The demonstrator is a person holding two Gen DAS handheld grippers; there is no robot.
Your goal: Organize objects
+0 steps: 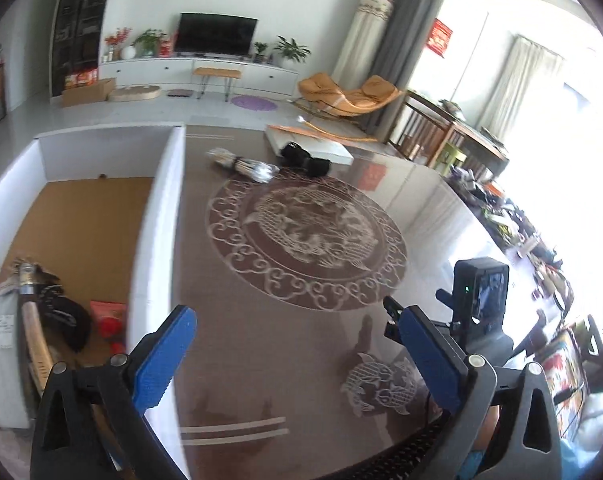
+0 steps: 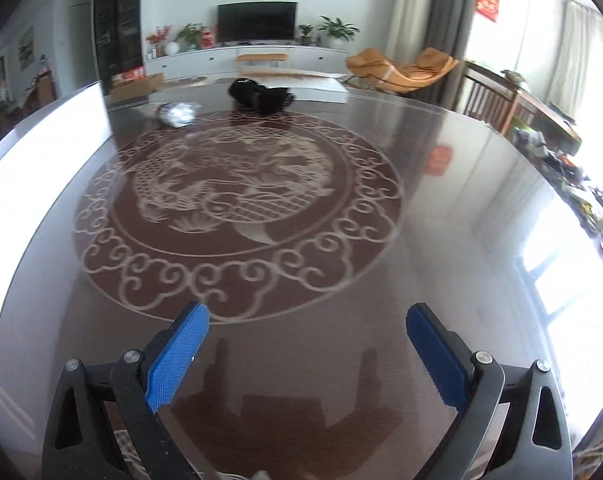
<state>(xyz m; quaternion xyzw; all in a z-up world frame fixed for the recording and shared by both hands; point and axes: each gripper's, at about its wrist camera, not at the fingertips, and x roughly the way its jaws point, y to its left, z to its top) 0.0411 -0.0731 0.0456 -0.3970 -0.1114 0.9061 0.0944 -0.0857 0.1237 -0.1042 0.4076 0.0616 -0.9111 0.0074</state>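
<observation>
A: Over the left wrist view first: the left hand-held gripper [image 1: 297,356] has its blue pads spread wide with nothing between them, only bare table [image 1: 301,320]. Its left pad hangs above the wall of the white box [image 1: 157,240].

B: What's in the box?

A: Near its close end, a dark fabric item [image 1: 63,316], something red [image 1: 109,318] and a pale, flat piece against the wall; I can't tell more. They look like things already sorted, which would explain why this gripper is empty beside it.

B: And what remains out?

A: At the far side of the table, a bundle in clear wrapping [image 1: 243,166], touching or just beside a black fabric object [image 1: 305,158], with a flat white box [image 1: 313,142] behind. The other gripper's camera block shows at lower right.

B: Now the right wrist view?

A: The right hand-held gripper [image 2: 307,354] is likewise wide open and empty, angled down at the glossy table [image 2: 441,240], well short of everything. The black fabric object [image 2: 261,96] and the clear-wrapped bundle [image 2: 177,114] lie far ahead, the white box's wall [image 2: 61,140] at left.

B: So the next step?

A: Probably reaching across for one of those two.
</observation>
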